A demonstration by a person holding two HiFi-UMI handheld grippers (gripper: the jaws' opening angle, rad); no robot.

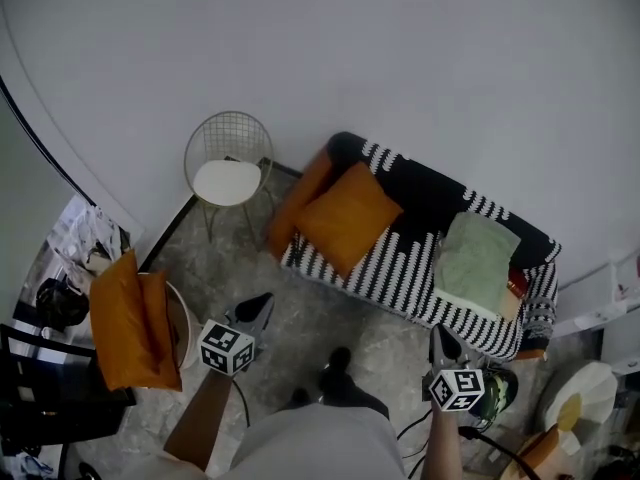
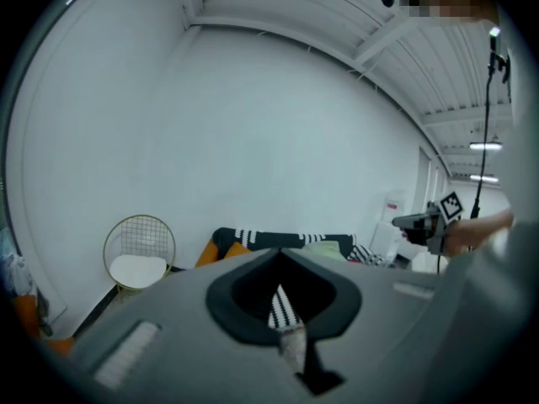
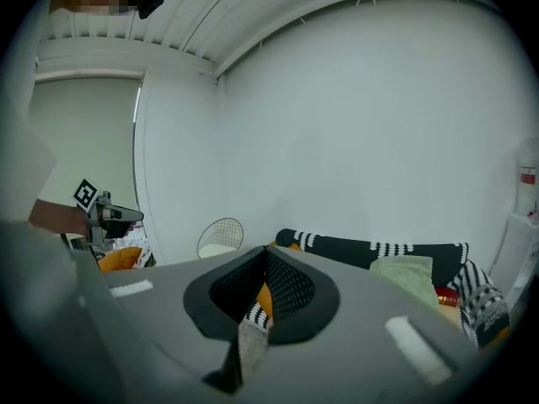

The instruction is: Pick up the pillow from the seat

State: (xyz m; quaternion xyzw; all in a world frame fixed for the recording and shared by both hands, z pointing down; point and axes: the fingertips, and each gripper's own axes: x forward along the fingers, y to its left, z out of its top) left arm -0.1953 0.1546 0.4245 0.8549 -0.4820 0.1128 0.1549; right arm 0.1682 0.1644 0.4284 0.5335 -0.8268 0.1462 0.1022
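1. A black-and-white striped seat [image 1: 400, 273] stands by the wall.
2. An orange pillow [image 1: 348, 218] lies on the seat's left end, untouched.
3. The left gripper [image 1: 262, 302] and right gripper [image 1: 441, 336] hover well short of the pillow, fingers closed and empty.

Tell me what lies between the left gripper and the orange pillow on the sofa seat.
Head view: only bare grey floor and the sofa's striped front edge lie between the left gripper and the orange pillow.

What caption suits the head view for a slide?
Shut and empty, the left gripper and right gripper face a striped sofa with an orange pillow on its seat.
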